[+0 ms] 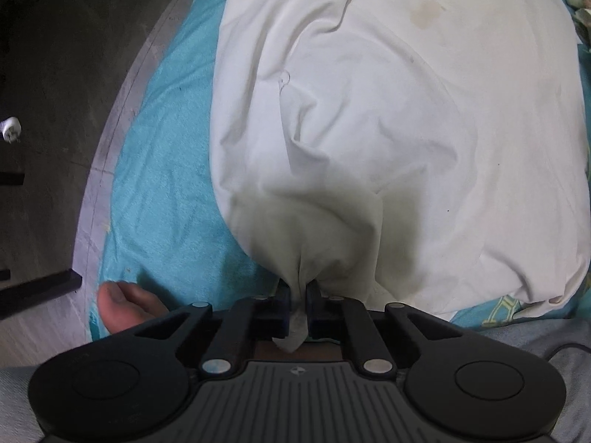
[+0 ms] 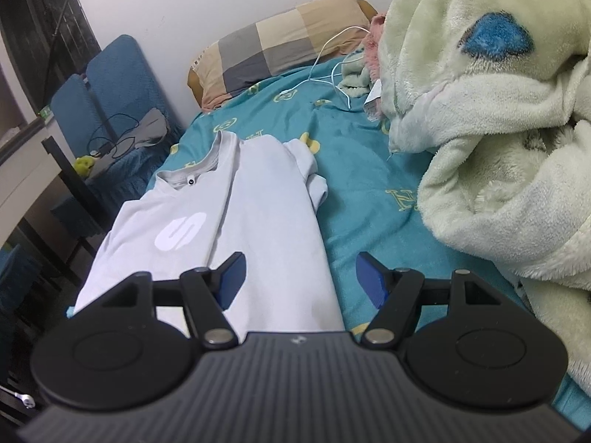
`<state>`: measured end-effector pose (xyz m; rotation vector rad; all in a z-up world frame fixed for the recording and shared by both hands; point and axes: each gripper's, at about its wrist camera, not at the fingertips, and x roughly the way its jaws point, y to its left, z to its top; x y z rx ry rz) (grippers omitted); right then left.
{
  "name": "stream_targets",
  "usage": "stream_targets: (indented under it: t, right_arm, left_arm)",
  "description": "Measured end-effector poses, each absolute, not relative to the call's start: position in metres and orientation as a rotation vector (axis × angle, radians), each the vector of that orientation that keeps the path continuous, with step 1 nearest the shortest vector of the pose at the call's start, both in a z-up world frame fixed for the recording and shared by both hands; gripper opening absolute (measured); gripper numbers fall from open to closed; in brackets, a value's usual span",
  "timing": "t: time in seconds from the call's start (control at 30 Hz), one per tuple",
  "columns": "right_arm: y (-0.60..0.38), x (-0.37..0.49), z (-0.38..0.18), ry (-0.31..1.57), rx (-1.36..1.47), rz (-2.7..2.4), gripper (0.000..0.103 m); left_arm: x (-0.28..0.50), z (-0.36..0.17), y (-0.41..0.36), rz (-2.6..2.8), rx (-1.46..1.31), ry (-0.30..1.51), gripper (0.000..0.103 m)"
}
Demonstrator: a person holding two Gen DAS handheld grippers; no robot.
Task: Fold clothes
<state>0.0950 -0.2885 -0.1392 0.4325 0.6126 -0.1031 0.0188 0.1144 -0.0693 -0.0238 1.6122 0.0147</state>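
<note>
A white T-shirt [image 1: 369, 110] lies on a teal bedsheet [image 1: 166, 155]. My left gripper [image 1: 297, 288] is shut on a bunched edge of the shirt and holds it pinched, lifted slightly. In the right wrist view the same shirt [image 2: 236, 214] lies partly folded lengthwise, collar away from me, with a white logo on its left half. My right gripper [image 2: 299, 277] is open and empty, hovering over the shirt's near right edge; its left finger is above the cloth, its right finger above the sheet [image 2: 369, 170].
A thick green fleece blanket [image 2: 491, 129] is heaped on the right of the bed. A checked pillow [image 2: 273, 48] and a white cable [image 2: 332, 70] lie at the far end. Blue chairs [image 2: 110, 99] stand left of the bed. A bare toe [image 1: 122, 306] shows at the bed's left edge.
</note>
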Motion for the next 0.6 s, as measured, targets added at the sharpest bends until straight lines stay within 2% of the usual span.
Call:
stream_targets:
  t: [0.23,0.43,0.53,0.6]
  right_arm:
    - [-0.289,0.095,-0.137,0.603,0.435,-0.106,0.069]
    - [-0.288,0.094,-0.135,0.593,0.417,-0.097,0.069]
    - [-0.287,0.094,-0.134,0.590,0.416,-0.095,0.069]
    - [-0.287,0.094,-0.134,0.588,0.415,-0.092,0.069]
  left_arm:
    - [0.021,-0.041,0.114,0.092,0.232,1.657,0.006]
    - [0.026,-0.015,0.098,0.082,0.245,1.616,0.008]
    - [0.033,0.004,0.107,0.078,0.207,1.562,0.025]
    - [0.033,0.017,0.107,0.083,0.190,1.518,0.051]
